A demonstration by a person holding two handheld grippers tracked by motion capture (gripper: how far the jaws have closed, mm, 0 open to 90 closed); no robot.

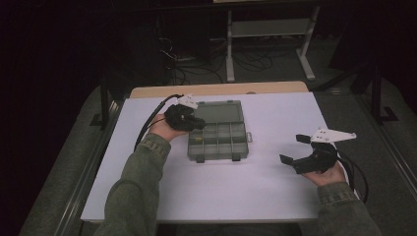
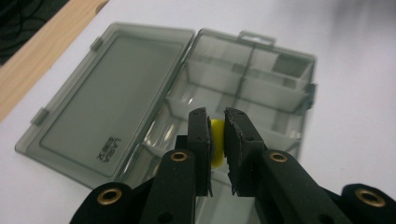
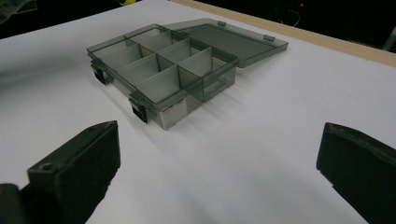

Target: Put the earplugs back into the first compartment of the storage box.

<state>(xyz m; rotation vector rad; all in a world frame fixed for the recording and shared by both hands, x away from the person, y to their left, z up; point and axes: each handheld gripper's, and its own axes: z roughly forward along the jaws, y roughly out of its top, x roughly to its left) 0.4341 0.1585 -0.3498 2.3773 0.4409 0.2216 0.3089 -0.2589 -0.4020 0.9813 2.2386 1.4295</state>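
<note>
**Yellow piece pinched over the open box**

A small yellow piece (image 2: 216,145) sits clamped between the pads of the left claw (image 2: 216,122), poking out just past them; too little of it shows to tell its long axis or which way it points. Directly under that claw lies the box (image 1: 217,140), its compartments crossed by dividers. Its lid (image 2: 109,102) lies flat, folded back on the far side of the claw's tips. The box's long axis runs across the white bench (image 1: 246,191). Well apart to the side, the right claw (image 1: 299,150) rests low over bare bench, jaws spread wide and empty, pointing towards the box.
</note>
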